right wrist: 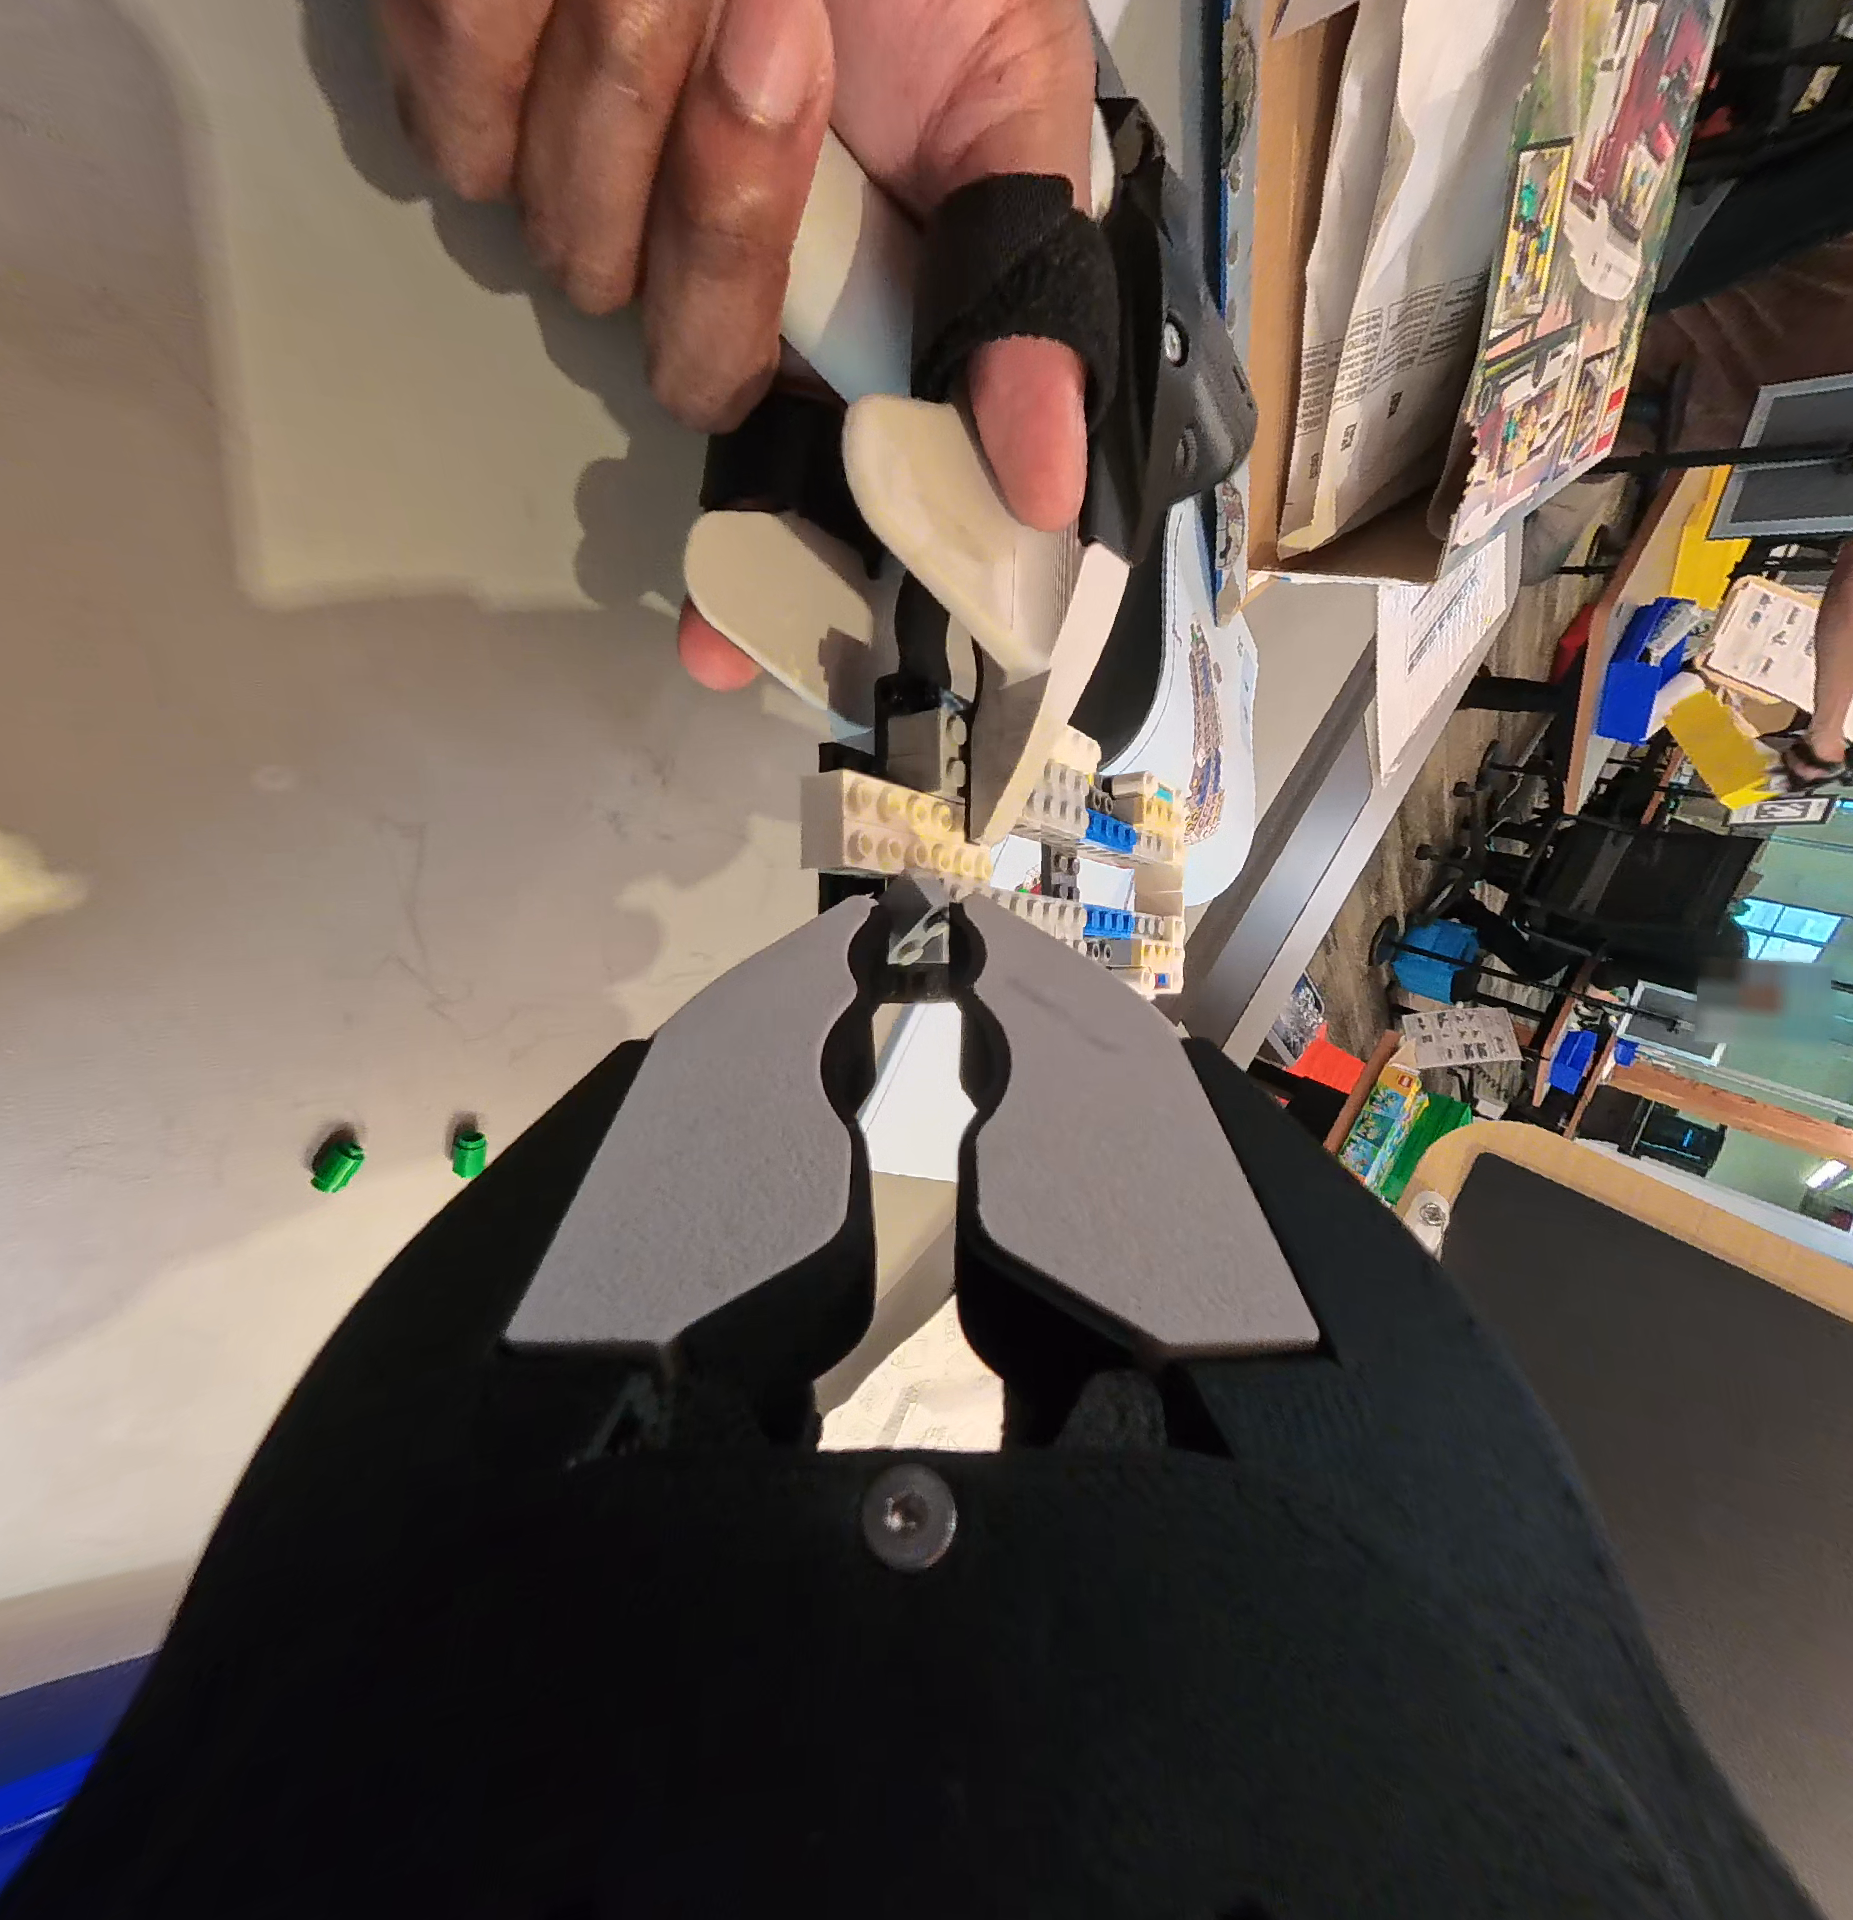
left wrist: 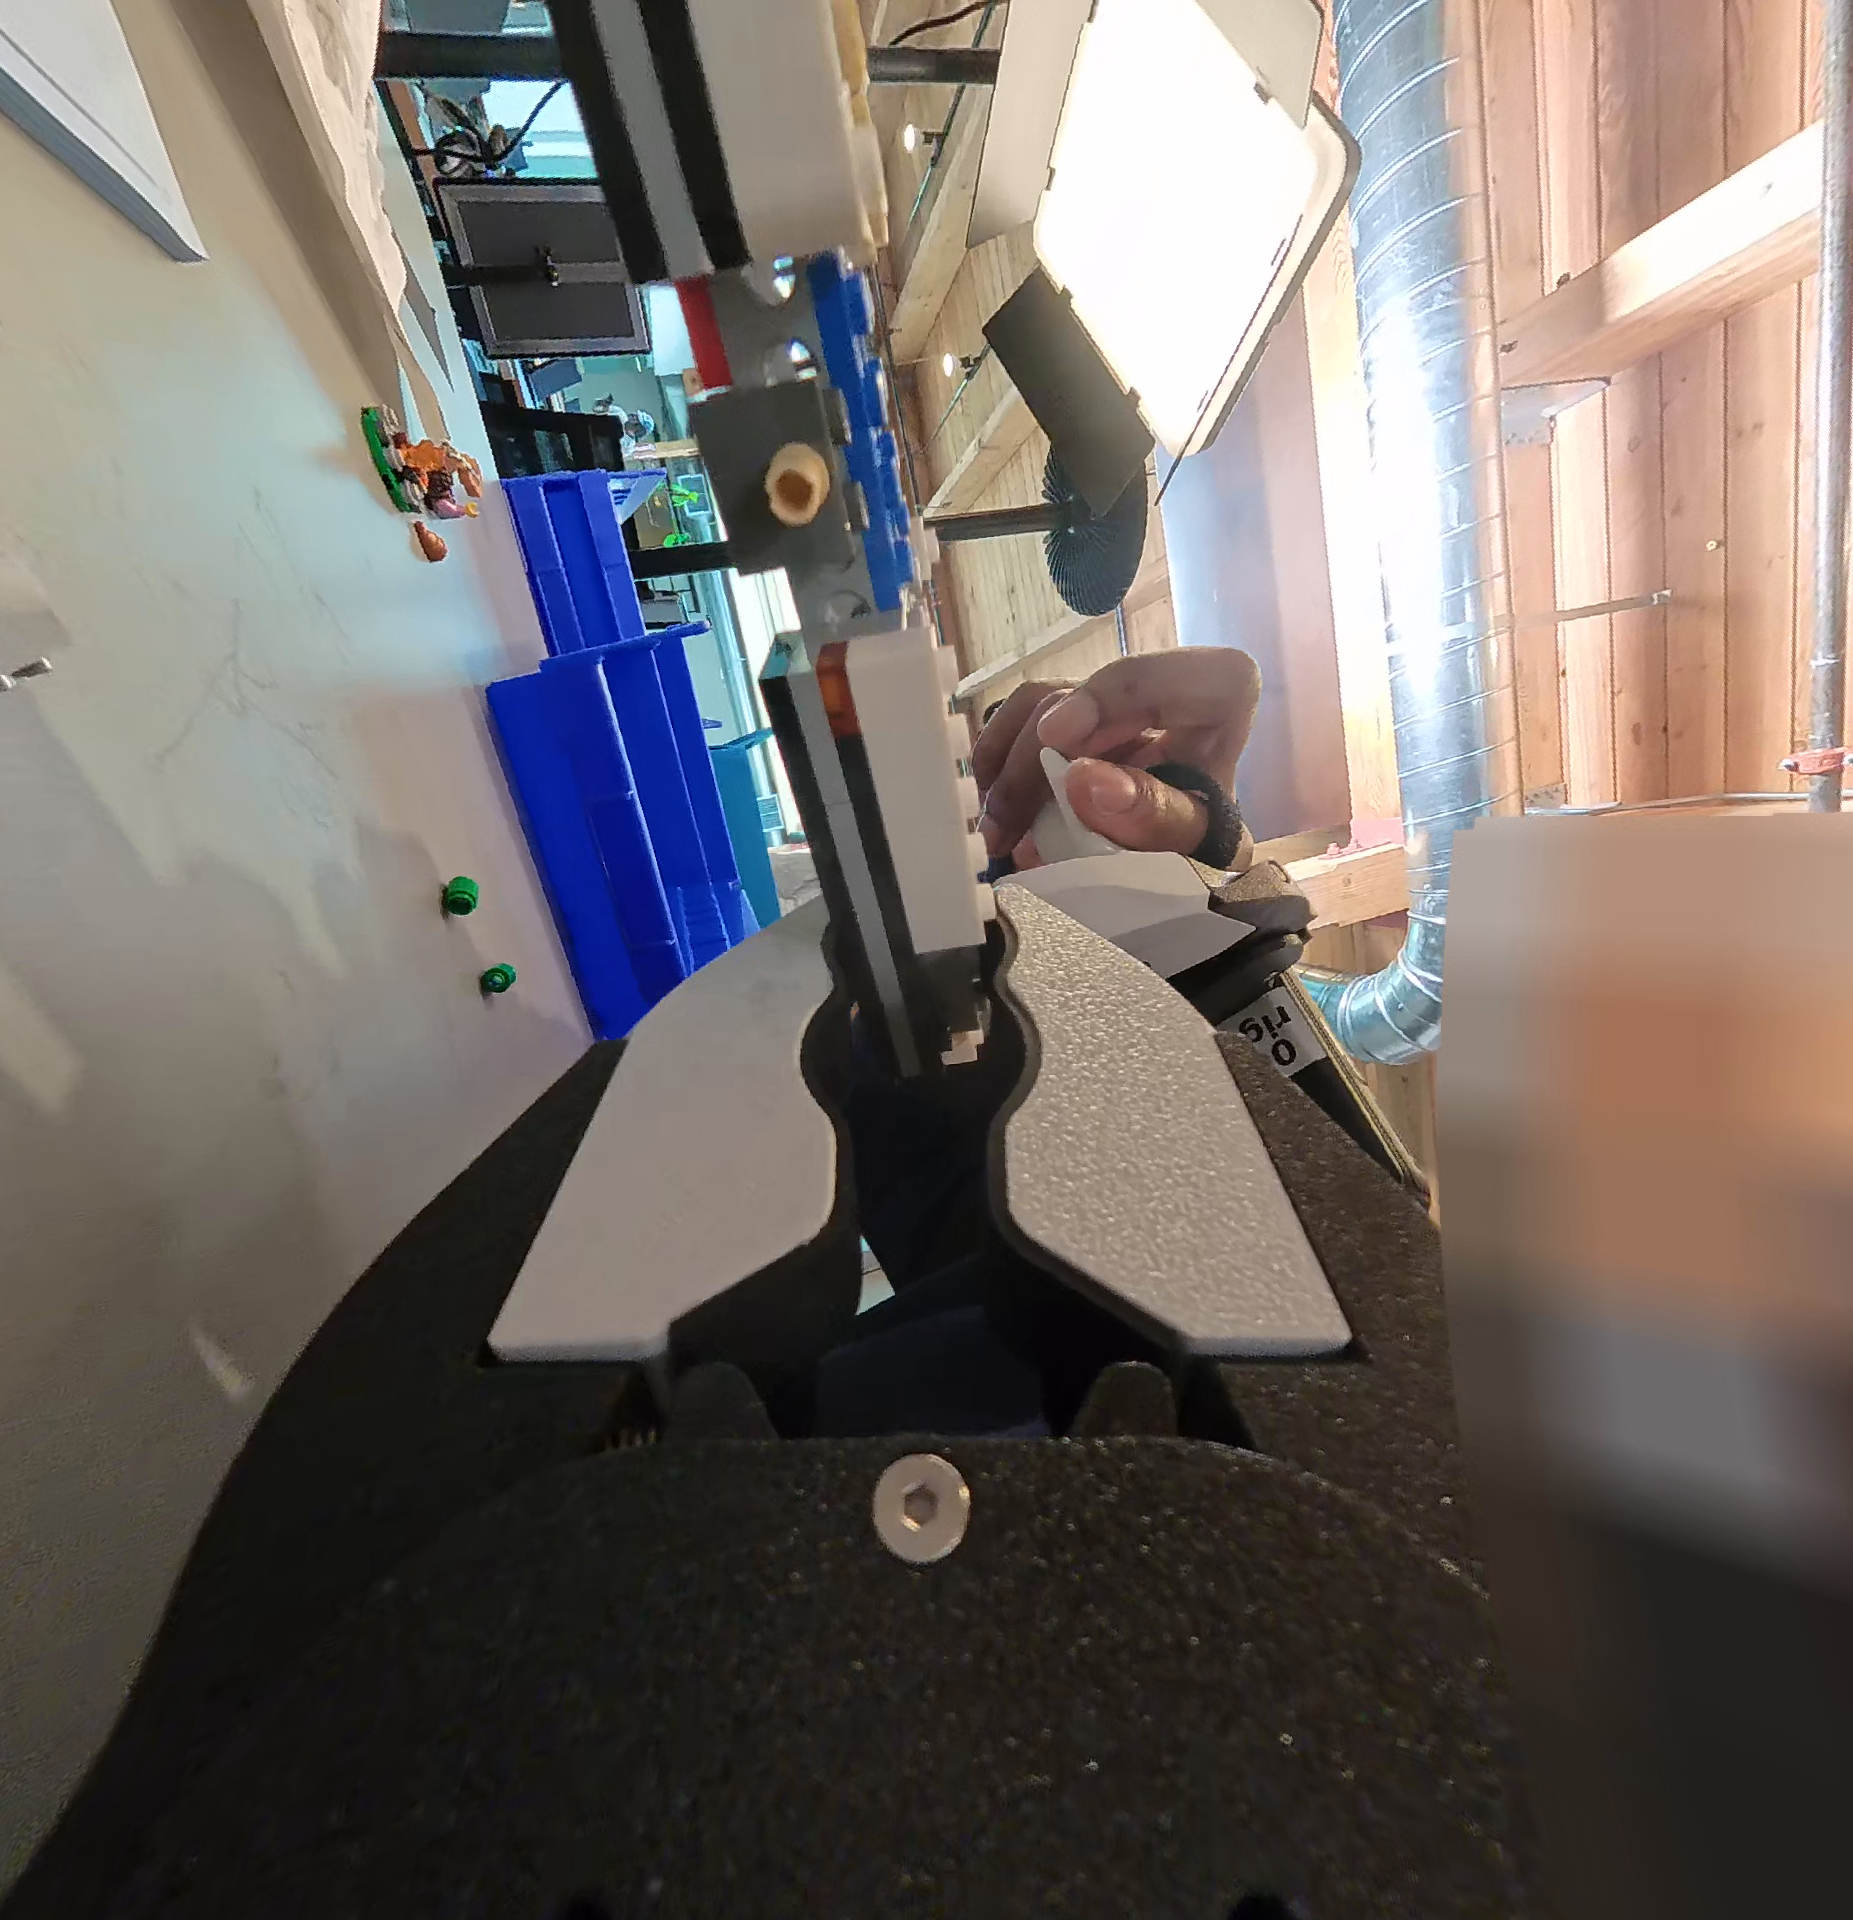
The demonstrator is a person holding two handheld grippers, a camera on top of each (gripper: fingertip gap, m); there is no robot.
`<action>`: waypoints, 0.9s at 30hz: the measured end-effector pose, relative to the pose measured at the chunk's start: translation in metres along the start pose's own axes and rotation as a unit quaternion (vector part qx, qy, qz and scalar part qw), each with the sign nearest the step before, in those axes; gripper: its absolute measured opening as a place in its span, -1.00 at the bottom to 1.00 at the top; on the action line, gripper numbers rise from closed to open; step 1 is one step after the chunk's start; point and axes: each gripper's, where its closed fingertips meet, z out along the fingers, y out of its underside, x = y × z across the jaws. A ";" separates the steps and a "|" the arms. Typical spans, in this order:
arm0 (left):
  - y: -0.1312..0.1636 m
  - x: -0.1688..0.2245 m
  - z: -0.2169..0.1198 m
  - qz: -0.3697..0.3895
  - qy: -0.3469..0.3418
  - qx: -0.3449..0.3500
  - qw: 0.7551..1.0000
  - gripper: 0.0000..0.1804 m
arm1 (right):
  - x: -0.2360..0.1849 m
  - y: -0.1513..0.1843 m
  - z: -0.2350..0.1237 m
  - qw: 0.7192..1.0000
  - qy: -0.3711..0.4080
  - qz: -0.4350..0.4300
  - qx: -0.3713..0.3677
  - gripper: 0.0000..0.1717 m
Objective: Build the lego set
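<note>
- Left wrist view: the left gripper (left wrist: 906,961) was clamped on the near end of a brick model (left wrist: 880,831), a long assembly of white, grey, black and blue bricks reaching away from the camera; both grey fingers (left wrist: 1109,1091) pressed its sides.
- Just right of the model a person's hand (left wrist: 1119,748) worked the other gripper's handle, a black strap round one finger.
- On the pale counter (left wrist: 174,831) two small green studs (left wrist: 461,896) lay near its middle, well apart from blue bins (left wrist: 610,790) standing farther along it; a small orange and green brick cluster (left wrist: 423,468) sat beyond.
- Right wrist view: the right gripper (right wrist: 917,920) stood narrow, its fingertips closed on a small grey piece (right wrist: 917,940) right under the white studded bricks of the brick model (right wrist: 901,831).
- The left gripper's pale fingers (right wrist: 1036,727) held the model from above, a hand (right wrist: 714,208) behind them.
- The two green studs (right wrist: 338,1164) lay on the counter (right wrist: 278,831), left of the claw; a cardboard box (right wrist: 1317,312) lay toward its far edge.
</note>
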 end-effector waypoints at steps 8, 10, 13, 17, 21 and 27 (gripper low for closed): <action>-0.004 0.005 0.000 -0.015 0.020 0.015 1.000 -0.76 | 0.006 0.001 -0.002 1.000 0.007 -0.003 0.005 -0.87; -0.004 0.005 -0.001 -0.018 0.021 0.018 0.999 -0.76 | 0.007 0.001 -0.002 1.000 0.008 -0.005 0.006 -0.88; -0.006 0.007 -0.001 -0.022 0.028 0.024 0.999 -0.76 | 0.012 0.000 -0.003 1.000 0.015 -0.007 0.008 -0.88; -0.008 0.010 -0.002 -0.022 0.034 0.030 0.999 -0.76 | 0.021 -0.001 -0.004 0.999 0.031 -0.001 0.010 -0.88; -0.010 0.011 -0.004 -0.019 0.033 0.033 0.999 -0.77 | 0.023 -0.001 -0.002 1.000 0.030 -0.001 0.007 -0.87; -0.009 0.011 -0.004 -0.023 0.035 0.032 0.999 -0.77 | 0.023 -0.001 -0.002 1.000 0.027 -0.004 0.011 -0.87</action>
